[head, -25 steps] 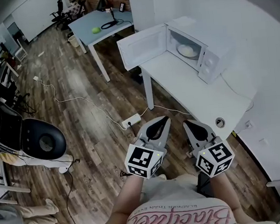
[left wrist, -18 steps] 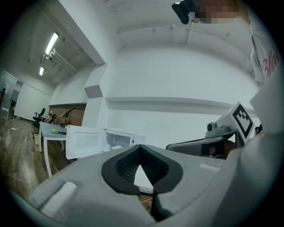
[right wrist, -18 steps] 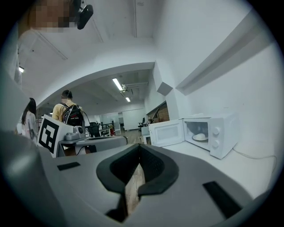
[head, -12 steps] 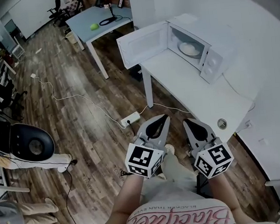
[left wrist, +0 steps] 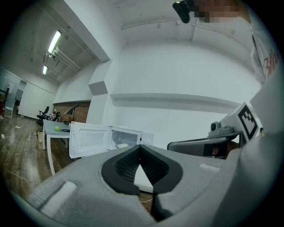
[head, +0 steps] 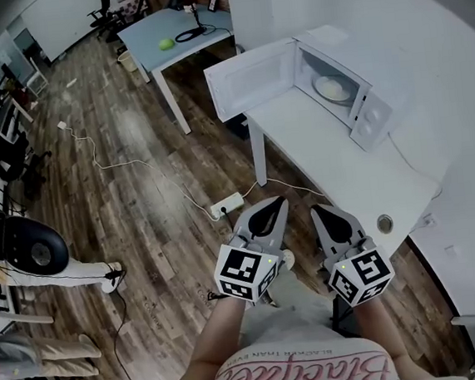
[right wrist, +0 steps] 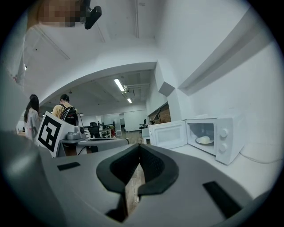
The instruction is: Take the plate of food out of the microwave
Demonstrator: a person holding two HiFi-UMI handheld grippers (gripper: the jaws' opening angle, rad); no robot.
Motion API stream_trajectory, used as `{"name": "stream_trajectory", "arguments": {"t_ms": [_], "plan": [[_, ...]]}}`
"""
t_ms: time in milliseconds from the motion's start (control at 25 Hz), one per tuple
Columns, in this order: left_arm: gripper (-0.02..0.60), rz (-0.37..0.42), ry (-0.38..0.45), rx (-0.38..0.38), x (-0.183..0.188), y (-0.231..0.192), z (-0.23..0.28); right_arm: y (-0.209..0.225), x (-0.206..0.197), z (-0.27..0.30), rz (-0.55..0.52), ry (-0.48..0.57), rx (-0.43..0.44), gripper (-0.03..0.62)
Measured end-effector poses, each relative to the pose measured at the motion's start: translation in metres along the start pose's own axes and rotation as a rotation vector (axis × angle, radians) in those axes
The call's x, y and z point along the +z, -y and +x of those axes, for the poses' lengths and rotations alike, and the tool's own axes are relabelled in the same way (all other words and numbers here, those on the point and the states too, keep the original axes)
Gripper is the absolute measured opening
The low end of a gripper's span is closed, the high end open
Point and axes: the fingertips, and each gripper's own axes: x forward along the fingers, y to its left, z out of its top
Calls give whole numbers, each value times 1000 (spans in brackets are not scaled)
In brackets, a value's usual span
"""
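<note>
Two tongs show low in the head view. Are they gripping anything, my listener asks.

Nothing, I answer. My left gripper (head: 279,200) and right gripper (head: 315,209) are both clenched on air, tips pressed together. I hold them side by side in front of my body, above the wooden floor (head: 136,178).

And the plate of food (head: 334,89)?

It sits inside the microwave (head: 371,120), whose door (head: 250,79) hangs wide open. It is a pale plate with a light mound on it. The microwave stands at the far end of a white table (head: 326,160), well apart from both tongs.

So how much is done?

Only the door, as far as I can judge. I have yet to come close, part the jaws, take the plate by its rim and draw it out.
</note>
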Motion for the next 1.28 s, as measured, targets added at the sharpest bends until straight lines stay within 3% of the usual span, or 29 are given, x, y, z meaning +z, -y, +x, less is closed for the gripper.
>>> {"name": "stream_trajectory", "arguments": {"t_ms": [480,1120,1280], "plan": [[6,26,1,-24,5,-28,59,46,5,47,13,-4,-43,12],[6,19,-73,-150,9,-61,143,102,22,116,3,-8,-67,12],[6,48,-70,-141,11,-74,165,119,21,134,20,-13,-70,12]]}}
